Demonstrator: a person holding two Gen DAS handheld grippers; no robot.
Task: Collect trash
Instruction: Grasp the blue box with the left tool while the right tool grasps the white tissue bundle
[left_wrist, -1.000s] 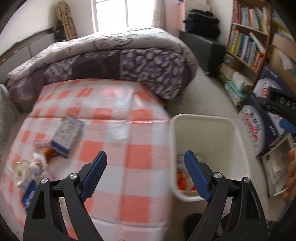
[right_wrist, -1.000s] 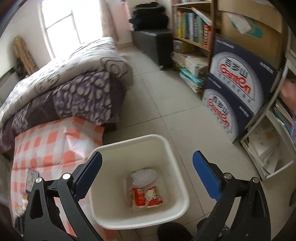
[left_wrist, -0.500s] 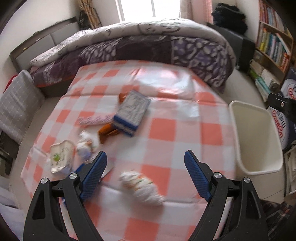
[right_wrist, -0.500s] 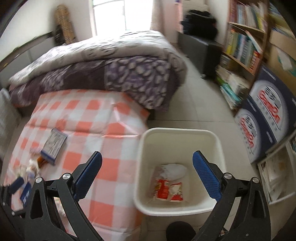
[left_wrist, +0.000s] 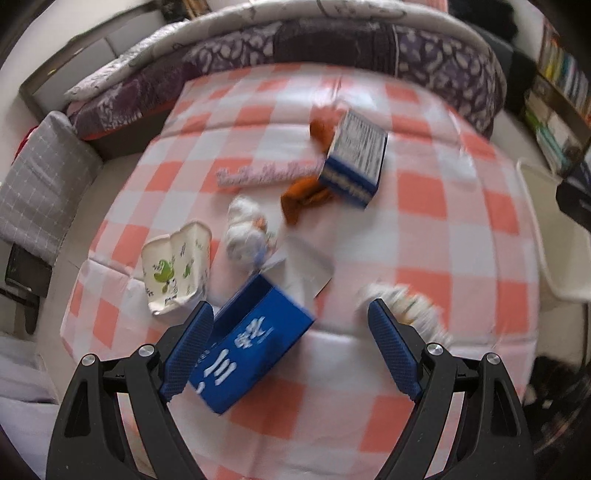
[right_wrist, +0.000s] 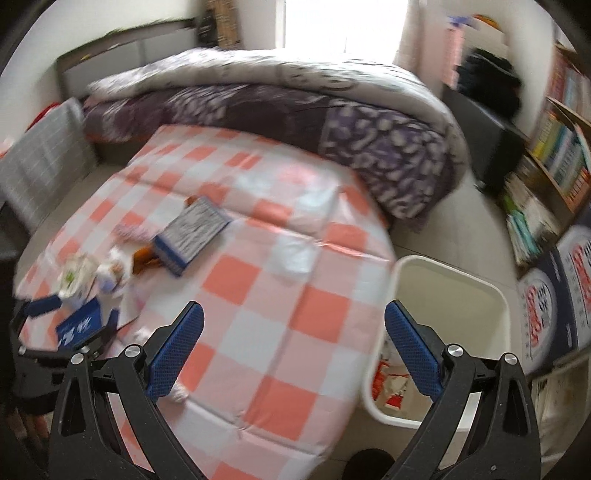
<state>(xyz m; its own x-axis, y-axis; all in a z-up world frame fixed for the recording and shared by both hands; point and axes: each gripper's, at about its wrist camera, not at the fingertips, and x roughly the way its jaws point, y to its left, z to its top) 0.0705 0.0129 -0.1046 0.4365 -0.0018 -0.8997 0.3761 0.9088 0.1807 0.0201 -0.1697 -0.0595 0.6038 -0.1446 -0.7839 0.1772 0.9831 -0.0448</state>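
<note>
My left gripper stands open above the checked tablecloth, and a blue box with white characters lies under it, close to the left finger and well clear of the right one. Around it lie a crushed paper cup, a crumpled white wrapper, an orange wrapper, a blue-and-white box and another blurred crumpled wrapper. My right gripper is open and empty over the table's near right part, beside the white bin, which holds red-and-white packets.
A bed with a purple patterned quilt runs behind the table. A grey cushion sits at the left. Bookshelves and printed cartons line the right side. The left gripper shows at the right wrist view's left edge.
Both views have swung left, away from the bin and onto the table. The left gripper now hangs low over the blue box and the litter. Both grippers stay open.
</note>
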